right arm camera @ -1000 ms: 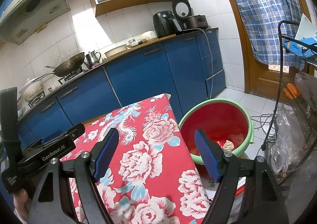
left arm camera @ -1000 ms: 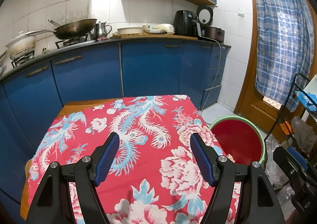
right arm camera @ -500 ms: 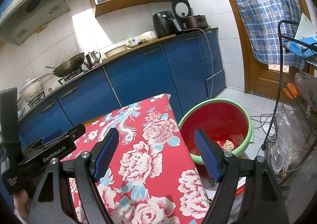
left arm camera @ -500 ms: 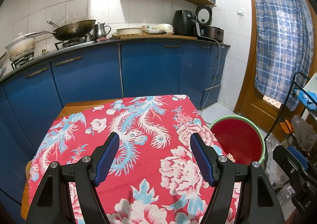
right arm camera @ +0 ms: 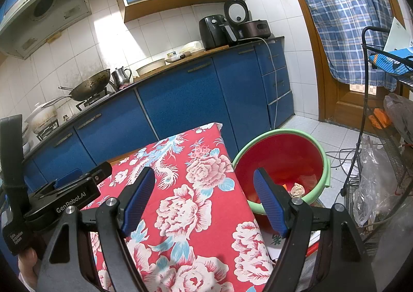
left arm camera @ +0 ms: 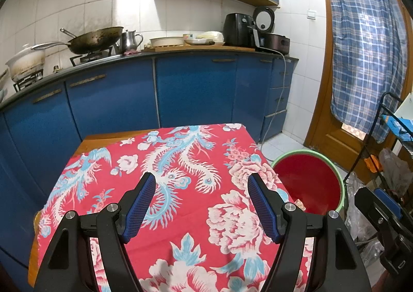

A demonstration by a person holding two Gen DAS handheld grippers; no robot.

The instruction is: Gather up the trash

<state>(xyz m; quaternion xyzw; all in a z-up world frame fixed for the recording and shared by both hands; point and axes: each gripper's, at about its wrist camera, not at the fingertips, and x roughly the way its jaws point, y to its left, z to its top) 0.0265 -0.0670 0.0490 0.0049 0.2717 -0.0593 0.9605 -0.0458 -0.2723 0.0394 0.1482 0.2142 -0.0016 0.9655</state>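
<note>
A red bucket with a green rim [right arm camera: 281, 157] stands on the floor at the table's right edge; it also shows in the left wrist view [left arm camera: 309, 178]. Crumpled paper trash [right arm camera: 296, 190] lies inside it. The table carries a red floral cloth [left arm camera: 167, 178], seen also in the right wrist view [right arm camera: 185, 188], with no loose trash visible on it. My left gripper [left arm camera: 201, 204] is open and empty above the cloth. My right gripper [right arm camera: 204, 201] is open and empty over the table's right edge, beside the bucket. The left gripper's body [right arm camera: 64, 196] shows at the left of the right wrist view.
Blue kitchen cabinets [left arm camera: 193, 90] run behind the table, with a wok [left arm camera: 95, 40], kettle and appliances on the counter. A black wire rack [right arm camera: 374, 111] with plastic bags [right arm camera: 374, 183] stands right of the bucket. A wooden door with a plaid curtain [left arm camera: 361, 46] is far right.
</note>
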